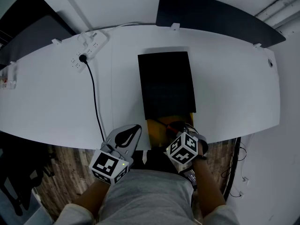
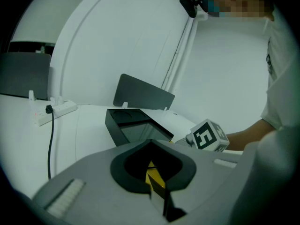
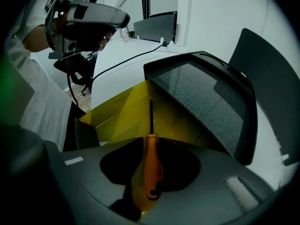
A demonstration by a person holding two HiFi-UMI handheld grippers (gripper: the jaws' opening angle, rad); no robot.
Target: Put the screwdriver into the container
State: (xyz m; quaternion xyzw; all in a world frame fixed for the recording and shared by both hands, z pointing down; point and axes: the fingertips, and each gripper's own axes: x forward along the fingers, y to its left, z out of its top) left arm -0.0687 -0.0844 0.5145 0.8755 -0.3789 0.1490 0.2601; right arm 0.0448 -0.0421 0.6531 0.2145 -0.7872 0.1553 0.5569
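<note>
White desk (image 1: 234, 93), curved, fills most of the head view. A dark divider panel (image 1: 215, 18) stands on clips along its far edge. The container (image 1: 166, 86) sits mid-desk with a black top, and its yellow inner part (image 3: 117, 111) is open at the near edge of the desk. A person's forearms come in from the bottom, one gripper in each hand.

The left gripper (image 1: 132, 131) is over the near desk edge, just left of the container. Its jaws are pressed together with nothing pinched (a yellow sliver shows through the opening behind them).

The right gripper (image 3: 149, 142) is at the container's near end, jaws pinching the screwdriver (image 3: 151, 165) by its orange handle. The thin dark shaft points forward over the yellow inner part; whether it touches the yellow is unclear.

A white power strip (image 1: 89, 48) lies far left on the desk. A black cable (image 1: 95, 97) is plugged into it and runs to the near edge.
</note>
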